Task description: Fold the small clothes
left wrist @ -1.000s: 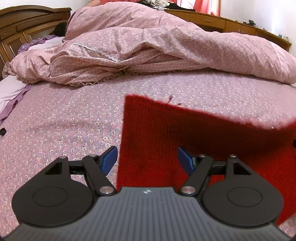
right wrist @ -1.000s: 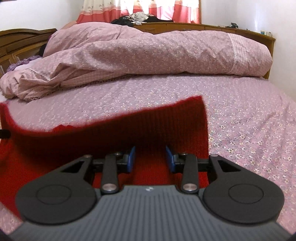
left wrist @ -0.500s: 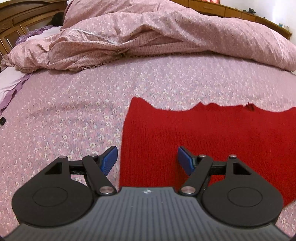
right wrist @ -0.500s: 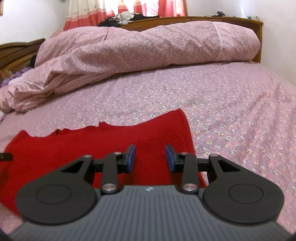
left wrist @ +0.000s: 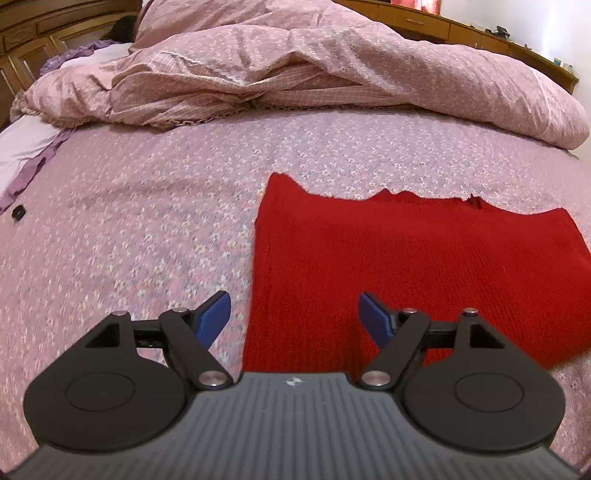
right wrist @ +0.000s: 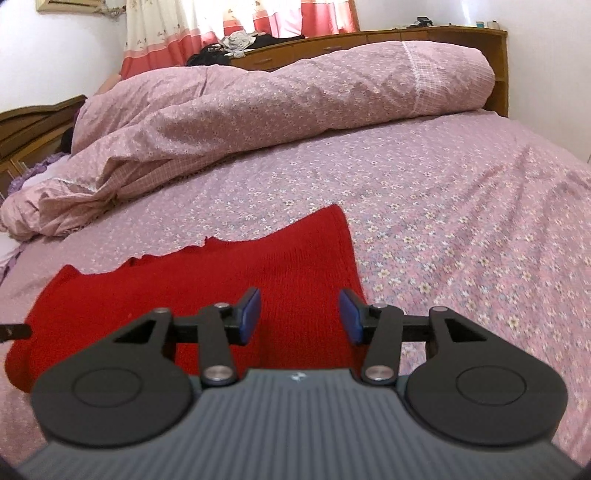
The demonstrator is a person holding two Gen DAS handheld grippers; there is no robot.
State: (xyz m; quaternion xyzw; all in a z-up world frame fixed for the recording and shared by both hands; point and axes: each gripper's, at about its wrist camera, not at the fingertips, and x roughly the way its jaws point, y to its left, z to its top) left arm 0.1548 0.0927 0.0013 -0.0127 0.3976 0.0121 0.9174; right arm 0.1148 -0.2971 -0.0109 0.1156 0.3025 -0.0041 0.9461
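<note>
Wide bed (left wrist: 147, 229) under a pink sheet with small flowers, smooth near the camera. Bulky quilt (left wrist: 332, 74) of the same pink pattern heaped across the far side, its checked underside showing at the folds. Dark wooden headboard (left wrist: 33, 33) at far left, long wooden cabinet (right wrist: 369, 40) behind the quilt with some clothes piled on top, red and cream curtains (right wrist: 236, 22) and a white wall above. Small black object (left wrist: 17, 212) on the sheet near the left edge, too small to identify.

Red knitted garment (left wrist: 406, 266) lying flat on the sheet, near the front edge of the bed, spread sideways in a rough rectangle. Far edge uneven, with small notches and a loose thread; ribbed knit visible; left and right edges straight.

Left gripper (left wrist: 295, 317) released, blue pads wide apart, hovering over the left edge of the garment, nothing between them. Right gripper (right wrist: 300, 316) also released, jaws just opened further, above the right edge of the garment, pressing on nothing.
</note>
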